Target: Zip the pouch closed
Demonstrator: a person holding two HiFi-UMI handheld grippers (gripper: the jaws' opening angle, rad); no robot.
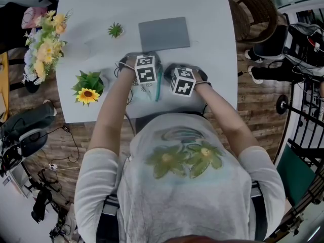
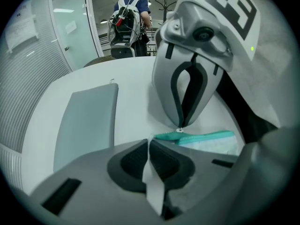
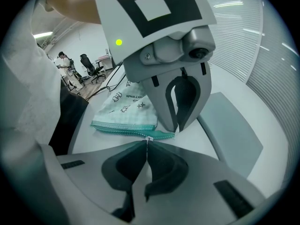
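Note:
A white printed pouch (image 3: 125, 106) with a teal zipper (image 3: 123, 130) lies on the white table (image 1: 212, 44), near its front edge between my two grippers. My left gripper (image 2: 150, 146) is shut on a pale strip at the pouch's end, which runs between its pads. My right gripper (image 3: 147, 146) is shut on the small metal zipper pull (image 3: 149, 138). That pull sits close to the left gripper's tips (image 3: 177, 128). In the left gripper view the right gripper (image 2: 181, 125) pinches the pull at the end of the teal zipper (image 2: 201, 136). In the head view the marker cubes hide most of the pouch.
A flat grey pad (image 1: 164, 33) lies just behind the pouch. A small green plant (image 1: 115, 30), a sunflower (image 1: 88, 91) and a flower bouquet (image 1: 44, 44) stand at the table's left. A person (image 2: 131, 13) with a backpack stands far off.

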